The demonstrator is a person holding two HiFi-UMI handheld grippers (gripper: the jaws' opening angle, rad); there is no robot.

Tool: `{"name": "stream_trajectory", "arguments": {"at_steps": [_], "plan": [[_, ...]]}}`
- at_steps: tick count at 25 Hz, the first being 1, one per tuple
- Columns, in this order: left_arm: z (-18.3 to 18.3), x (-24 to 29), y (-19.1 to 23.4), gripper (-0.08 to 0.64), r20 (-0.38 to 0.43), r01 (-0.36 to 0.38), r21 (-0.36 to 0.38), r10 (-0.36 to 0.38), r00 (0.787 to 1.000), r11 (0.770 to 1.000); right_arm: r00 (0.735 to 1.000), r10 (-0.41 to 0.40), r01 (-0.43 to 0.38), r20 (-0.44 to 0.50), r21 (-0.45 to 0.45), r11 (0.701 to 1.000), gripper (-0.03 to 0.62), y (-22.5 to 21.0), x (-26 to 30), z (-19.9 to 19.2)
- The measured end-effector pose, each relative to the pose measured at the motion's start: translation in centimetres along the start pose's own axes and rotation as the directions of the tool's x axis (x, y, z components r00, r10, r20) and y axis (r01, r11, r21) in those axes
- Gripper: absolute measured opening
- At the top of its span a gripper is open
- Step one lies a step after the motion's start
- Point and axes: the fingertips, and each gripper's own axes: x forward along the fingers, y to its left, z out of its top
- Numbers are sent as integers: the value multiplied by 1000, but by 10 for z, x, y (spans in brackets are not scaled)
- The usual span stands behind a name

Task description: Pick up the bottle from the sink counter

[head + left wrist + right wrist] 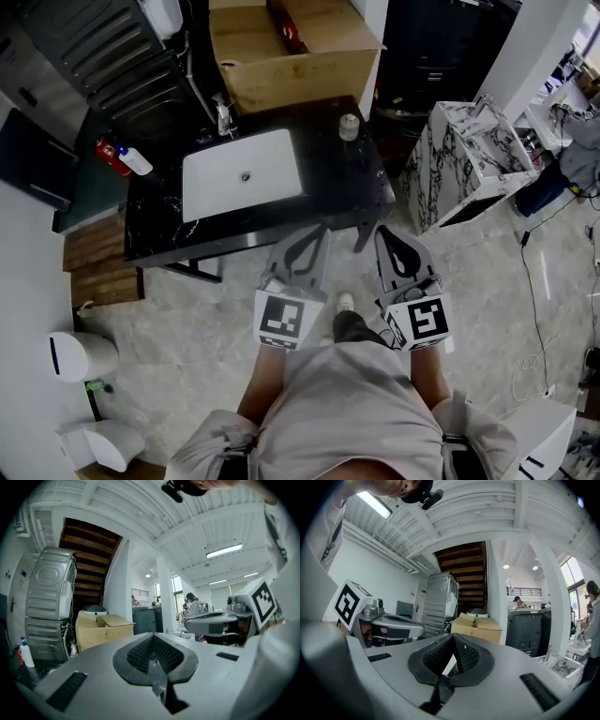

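Grey floor lies under you, and the black sink counter is right in front. Your left gripper has its jaws shut tight with nothing in them. Your right gripper is closed and empty too. Both point at the counter's near edge. The bottle stands upright at the counter's far right corner, just right of the white basin and well apart from both grippers. A cardboard box sits behind it.
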Motion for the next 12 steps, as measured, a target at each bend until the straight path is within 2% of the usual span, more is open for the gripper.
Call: {"name": "stream_trajectory", "arguments": {"at_steps": [12], "plan": [[4,52,26,2,-8,-37,-5,37,999,999,999,34,-34,-9,11,999,-5,-39,48,-6]]}}
